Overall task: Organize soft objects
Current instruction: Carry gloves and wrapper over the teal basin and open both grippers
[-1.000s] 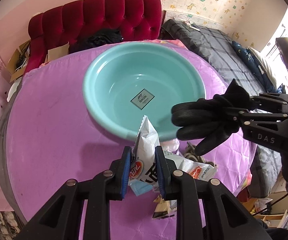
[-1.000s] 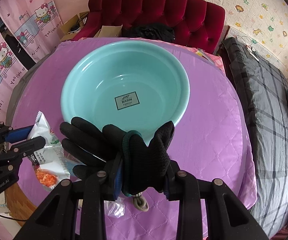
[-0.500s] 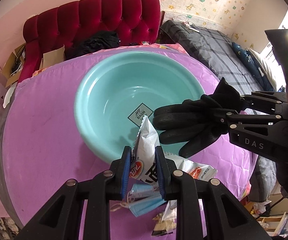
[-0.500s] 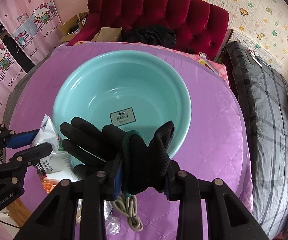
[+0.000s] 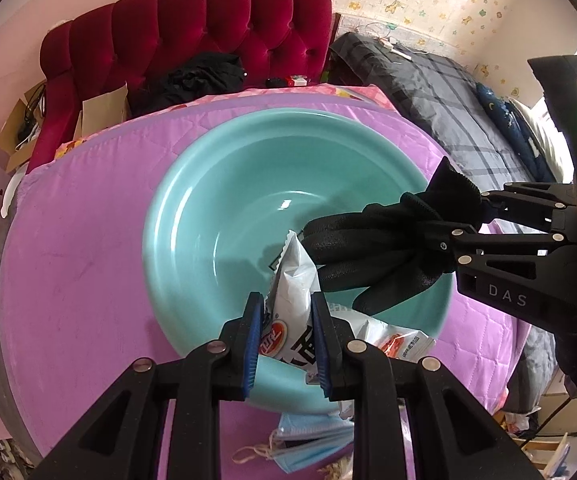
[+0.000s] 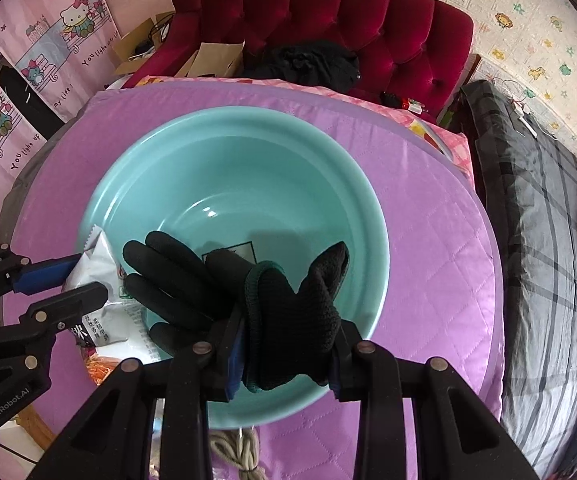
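Basically both grippers hang over the teal basin (image 5: 192,248), which sits on a purple quilted table cover (image 5: 80,248). Left gripper (image 5: 286,336) is clamped on a white snack packet (image 5: 292,280), blue pads pressing both sides, packet sticking up over the near rim of the basin. Right gripper (image 6: 288,352) is closed on a black knit glove (image 6: 288,304), pinched at the cuff with the glove's digits splayed out over the basin interior.

Left wrist view only: a second snack packet (image 5: 400,342) lying against the basin's near right rim, and blue face masks (image 5: 312,440) on the cover just below the basin. It also shows the right gripper from the side, glove hanging out ahead of its jaws.

Right wrist view only: a coil of pale rope (image 6: 236,448) on the cover at the bottom edge, an orange-printed packet (image 6: 100,364) beside the basin's left rim, and pink cartoon curtains (image 6: 20,92) at left. It shows the left gripper coming in from the left with the white packet partly over the basin rim.

Both views: red tufted sofa (image 6: 328,20) behind the table, dark clothing (image 6: 308,60) on it, grey plaid bedding (image 6: 536,220) at right. Basin label is mostly hidden by the glove.
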The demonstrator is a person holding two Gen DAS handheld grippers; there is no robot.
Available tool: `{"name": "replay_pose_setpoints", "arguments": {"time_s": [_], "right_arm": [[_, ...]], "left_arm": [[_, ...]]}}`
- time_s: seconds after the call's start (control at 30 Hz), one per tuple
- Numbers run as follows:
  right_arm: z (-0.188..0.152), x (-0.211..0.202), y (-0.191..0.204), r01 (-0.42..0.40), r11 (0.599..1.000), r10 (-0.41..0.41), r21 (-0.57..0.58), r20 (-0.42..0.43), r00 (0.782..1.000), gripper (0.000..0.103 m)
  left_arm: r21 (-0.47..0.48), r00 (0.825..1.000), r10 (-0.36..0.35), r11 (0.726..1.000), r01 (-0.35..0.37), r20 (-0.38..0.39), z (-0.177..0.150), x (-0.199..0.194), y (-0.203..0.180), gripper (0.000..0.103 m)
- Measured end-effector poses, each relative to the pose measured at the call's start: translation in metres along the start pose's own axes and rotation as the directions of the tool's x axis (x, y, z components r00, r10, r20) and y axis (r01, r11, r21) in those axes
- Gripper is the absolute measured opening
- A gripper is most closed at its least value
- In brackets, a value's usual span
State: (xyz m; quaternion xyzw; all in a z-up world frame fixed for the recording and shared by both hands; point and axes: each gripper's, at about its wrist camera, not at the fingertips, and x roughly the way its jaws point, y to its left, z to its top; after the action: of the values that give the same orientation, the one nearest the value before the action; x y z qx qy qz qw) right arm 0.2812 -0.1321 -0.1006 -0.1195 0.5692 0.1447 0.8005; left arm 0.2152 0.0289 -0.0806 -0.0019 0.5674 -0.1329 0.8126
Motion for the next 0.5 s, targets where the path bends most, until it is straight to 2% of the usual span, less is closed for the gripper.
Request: {"name": "replay_pose_setpoints", "arguments": {"time_s": [0.5], "right_arm": [[0.031, 0.047, -0.011, -0.035, 0.999, 0.036, 0.017, -0.054, 0.998, 0.036]], "left_arm": [[-0.013, 0.998, 0.014, 1.0, -0.015, -0.057, 0.02, 0.046, 0.018, 0.026]]}}
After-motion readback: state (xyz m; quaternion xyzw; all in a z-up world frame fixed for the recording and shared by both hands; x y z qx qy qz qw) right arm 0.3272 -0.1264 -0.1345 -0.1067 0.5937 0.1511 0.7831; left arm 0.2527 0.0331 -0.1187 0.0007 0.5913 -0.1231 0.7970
